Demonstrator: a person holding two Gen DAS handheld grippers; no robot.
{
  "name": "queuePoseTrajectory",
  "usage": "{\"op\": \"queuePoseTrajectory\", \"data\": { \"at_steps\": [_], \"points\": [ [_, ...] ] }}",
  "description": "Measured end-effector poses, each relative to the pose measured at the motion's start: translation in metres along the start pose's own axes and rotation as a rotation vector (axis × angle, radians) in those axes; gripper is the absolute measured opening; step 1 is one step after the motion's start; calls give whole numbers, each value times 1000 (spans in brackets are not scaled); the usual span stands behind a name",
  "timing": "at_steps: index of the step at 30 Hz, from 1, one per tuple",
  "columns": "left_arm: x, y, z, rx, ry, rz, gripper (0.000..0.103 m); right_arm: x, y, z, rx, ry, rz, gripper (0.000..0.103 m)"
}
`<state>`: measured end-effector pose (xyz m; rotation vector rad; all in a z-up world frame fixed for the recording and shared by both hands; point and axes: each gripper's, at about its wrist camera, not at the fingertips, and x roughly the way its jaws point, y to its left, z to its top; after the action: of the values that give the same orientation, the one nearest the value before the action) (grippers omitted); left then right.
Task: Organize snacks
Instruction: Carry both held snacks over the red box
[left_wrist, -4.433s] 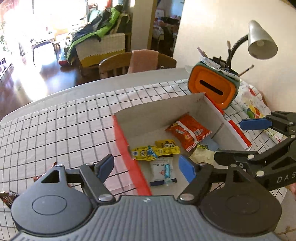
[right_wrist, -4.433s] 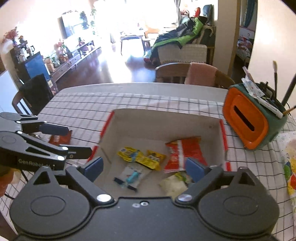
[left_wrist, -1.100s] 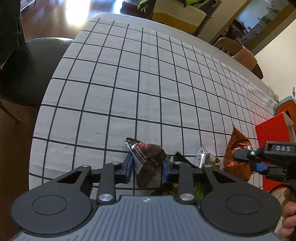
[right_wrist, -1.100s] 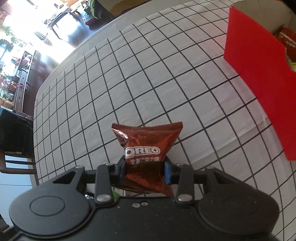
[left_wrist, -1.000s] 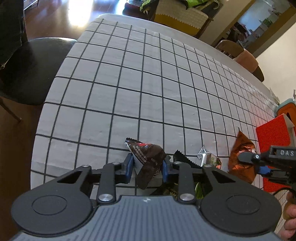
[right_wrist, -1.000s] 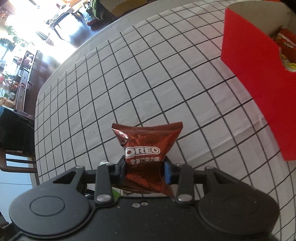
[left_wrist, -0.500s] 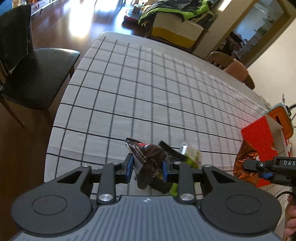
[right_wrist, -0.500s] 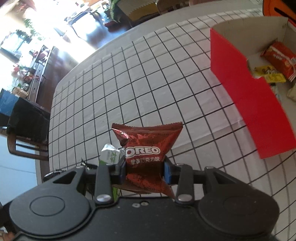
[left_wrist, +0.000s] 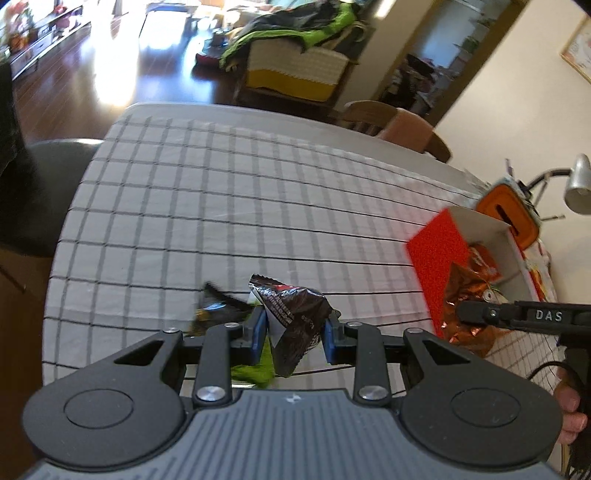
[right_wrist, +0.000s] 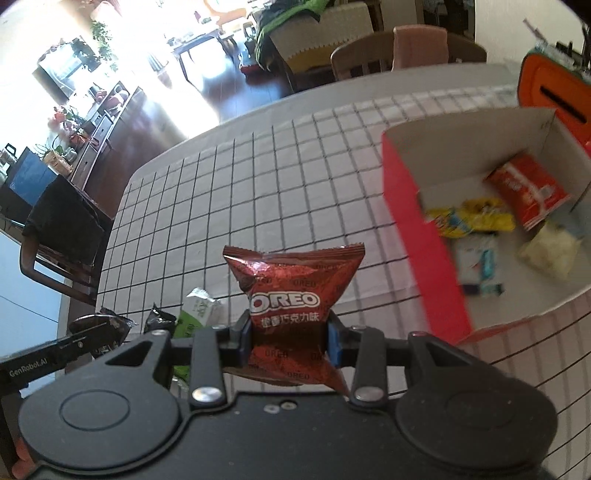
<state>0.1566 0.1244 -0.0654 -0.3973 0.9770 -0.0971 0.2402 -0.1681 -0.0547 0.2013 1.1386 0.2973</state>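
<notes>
Open checked cloth on the left, box wall on the right

The tablecloth (right_wrist: 280, 177) lies bare between the loose packets (right_wrist: 177, 317) near the front edge and the red box (right_wrist: 417, 236). The box's near wall stands upright, its top open, snacks (right_wrist: 476, 218) scattered across its floor; an orange holder (right_wrist: 546, 88) sits just behind.

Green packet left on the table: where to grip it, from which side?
Judging by the right wrist view, the green packet lies flat on the tablecloth beside a black packet. Probably come from above and pinch its raised white crimped end, on the side away from that neighbour.
</notes>
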Motion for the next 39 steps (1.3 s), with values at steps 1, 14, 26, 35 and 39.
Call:
{"op": "queuePoseTrajectory", "data": {
  "at_steps": [1, 14, 26, 35, 39],
  "points": [
    [0, -8, 1, 13, -2, -6, 29, -4, -4, 1, -8, -5, -3, 37],
    [17, -130, 12, 157, -22, -45, 30, -45, -87, 21, -48, -82, -52, 37],
    [58, -238, 15, 268, 10, -39, 30, -59, -163, 42, -89, -111, -96, 37],
    [102, -301, 12, 331, 64, -28, 30, -53, -210, 58, -108, -85, -120, 37],
    [122, -316, 10, 330, 95, -22, 30, -45, -227, 63, -113, -69, -138, 37]
  ]
}}
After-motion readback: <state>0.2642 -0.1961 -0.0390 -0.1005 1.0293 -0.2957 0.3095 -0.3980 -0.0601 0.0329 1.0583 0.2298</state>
